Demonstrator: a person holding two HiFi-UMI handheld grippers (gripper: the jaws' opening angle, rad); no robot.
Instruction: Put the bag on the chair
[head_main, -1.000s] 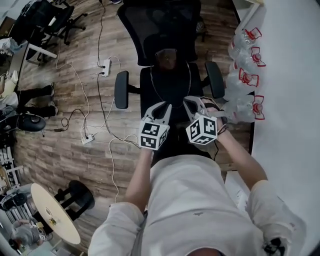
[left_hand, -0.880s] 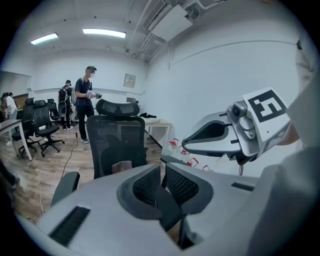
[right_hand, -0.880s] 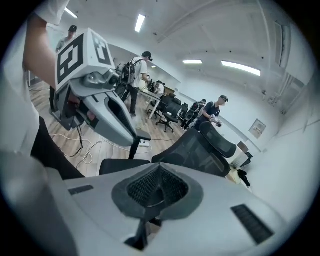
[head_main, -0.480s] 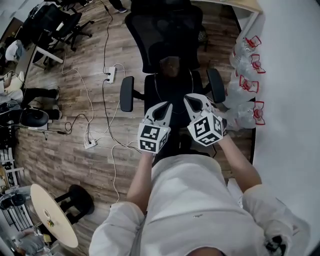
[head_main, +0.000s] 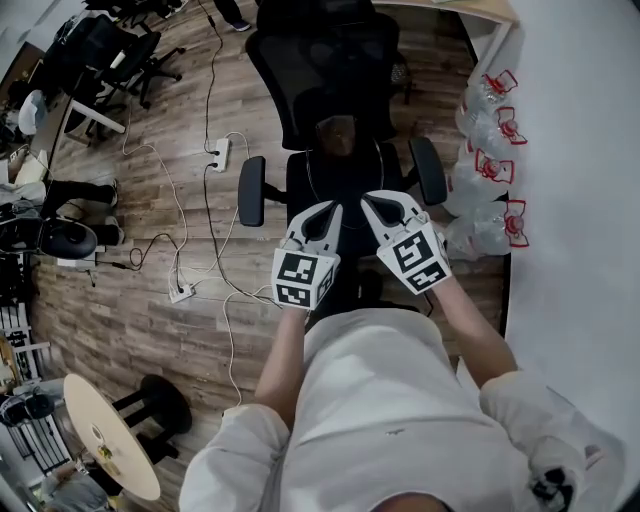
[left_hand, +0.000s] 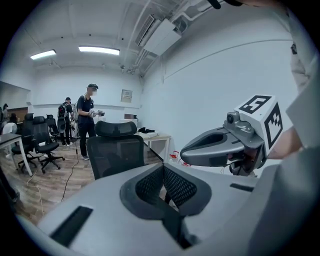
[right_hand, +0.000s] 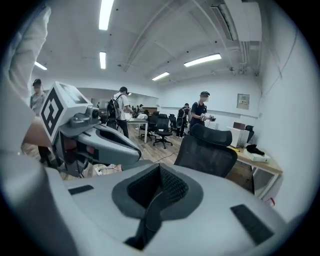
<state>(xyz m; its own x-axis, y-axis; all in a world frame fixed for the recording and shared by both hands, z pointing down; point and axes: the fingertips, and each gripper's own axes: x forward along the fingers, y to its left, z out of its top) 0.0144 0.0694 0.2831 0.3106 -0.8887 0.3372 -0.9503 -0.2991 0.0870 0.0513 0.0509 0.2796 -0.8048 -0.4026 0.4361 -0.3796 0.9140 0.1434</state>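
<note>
A black office chair (head_main: 325, 60) stands in front of me, and its backrest also shows as the chair (left_hand: 117, 145) and the chair (right_hand: 206, 149). A dark bag (head_main: 340, 165) with a thin pale strap loop lies on its seat. In the head view my left gripper (head_main: 324, 208) and right gripper (head_main: 375, 198) hover side by side above the seat's front edge, apart from the bag. The left gripper (left_hand: 162, 169) has just been closing; its pads meet with nothing between them. In its own view the right gripper (right_hand: 160, 169) is shut and empty too.
Several clear water bottles (head_main: 485, 160) with red caps stand on the floor right of the chair, against a white wall (head_main: 585, 150). Power strips and cables (head_main: 215, 150) lie on the wood floor to the left. People (right_hand: 201, 112) and more office chairs stand farther off.
Both grippers have lifted a little above the seat. The right gripper has rolled, so its marker cube faces differently. The left jaws have narrowed to shut.
</note>
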